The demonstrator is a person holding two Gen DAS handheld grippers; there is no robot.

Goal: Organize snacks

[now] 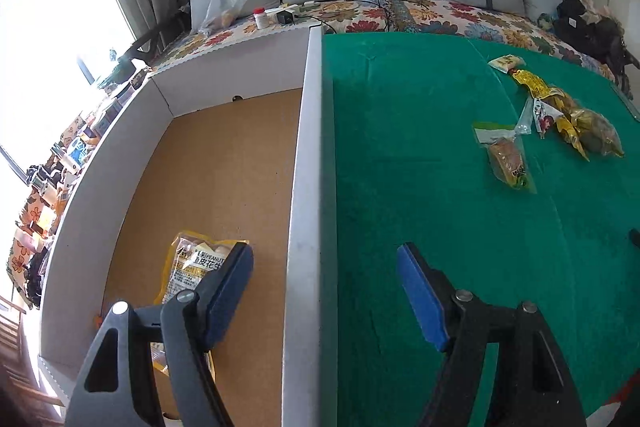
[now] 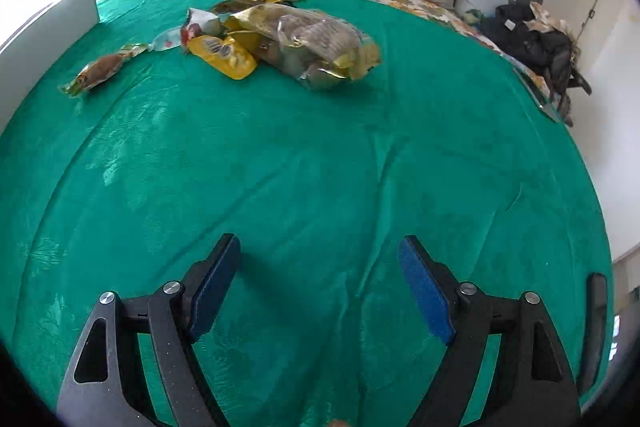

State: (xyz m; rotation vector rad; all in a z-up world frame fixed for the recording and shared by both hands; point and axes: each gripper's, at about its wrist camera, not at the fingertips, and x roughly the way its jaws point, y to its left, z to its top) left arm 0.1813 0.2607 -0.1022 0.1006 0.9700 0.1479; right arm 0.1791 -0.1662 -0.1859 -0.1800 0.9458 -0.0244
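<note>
In the left wrist view, the box (image 1: 240, 39) is occupying the left half of the frame, its white walls standing up around a brown cardboard floor. It is serving as the collection container, in my judgement. One peanut packet (image 1: 192, 267) is lying flat on that floor at lower left, partly hidden behind a finger of the left gripper (image 1: 324, 259). The jaws of this gripper are standing wide with nothing between them, and they are straddling the box's right wall, so the packet is resting free.

To the right of the wall, the green cloth (image 1: 400, 147) is covering the surface. At the upper right of this frame, the snack pile (image 1: 568, 115) is lying loose, with a brown snack pouch (image 1: 508, 159) just left of it.

In the right wrist view, the same pouch is sitting at upper left, apart from the pile at upper centre. The right gripper (image 2: 320, 251) is pointing at bare cloth at bottom centre, well apart from the snacks, its jaws wide and empty. It is likely positioned for the next pickup.
</note>
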